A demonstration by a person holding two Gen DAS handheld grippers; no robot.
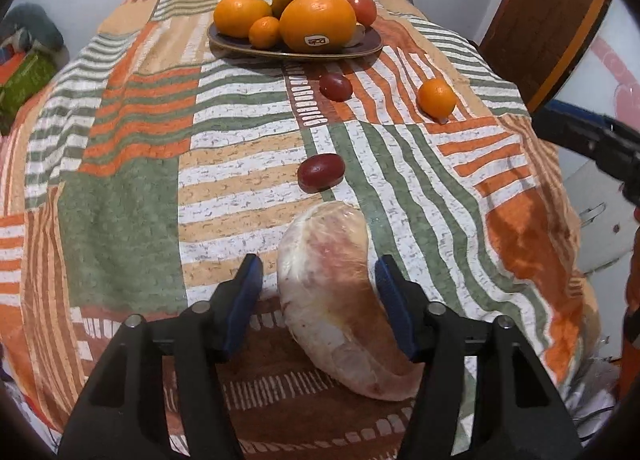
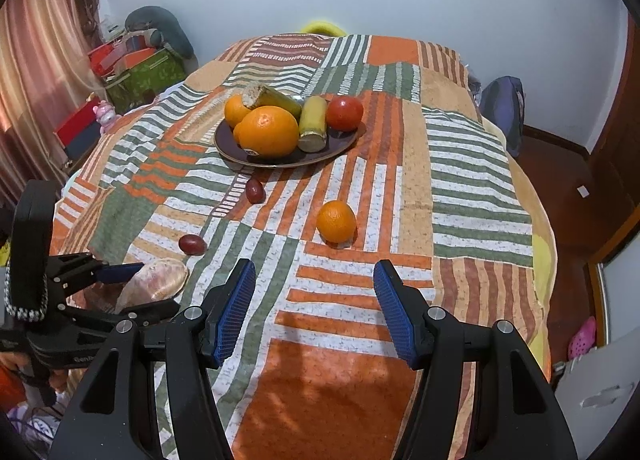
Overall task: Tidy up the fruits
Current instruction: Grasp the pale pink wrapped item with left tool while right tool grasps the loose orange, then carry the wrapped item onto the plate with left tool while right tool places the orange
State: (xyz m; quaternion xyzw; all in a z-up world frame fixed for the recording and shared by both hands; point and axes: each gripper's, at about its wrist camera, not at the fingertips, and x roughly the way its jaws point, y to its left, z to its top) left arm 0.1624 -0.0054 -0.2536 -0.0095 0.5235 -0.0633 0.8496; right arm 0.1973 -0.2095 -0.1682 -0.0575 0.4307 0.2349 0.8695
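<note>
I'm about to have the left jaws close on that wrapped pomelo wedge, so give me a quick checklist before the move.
1. Pomelo wedge sits between the left gripper pads: ok.
2. Pads pressing on it: not ok on the left side, where a gap shows; the other side, cannot tell.
3. Right gripper empty and clear of the wedge: ok.
4. Plate has free room: cannot tell; it is crowded with oranges.
5. Path to the plate: not ok; two red fruits, the nearer, lie on the way.

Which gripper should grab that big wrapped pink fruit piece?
Left. The left gripper already straddles the wrapped fruit piece. The right gripper is open over bare cloth.
</note>
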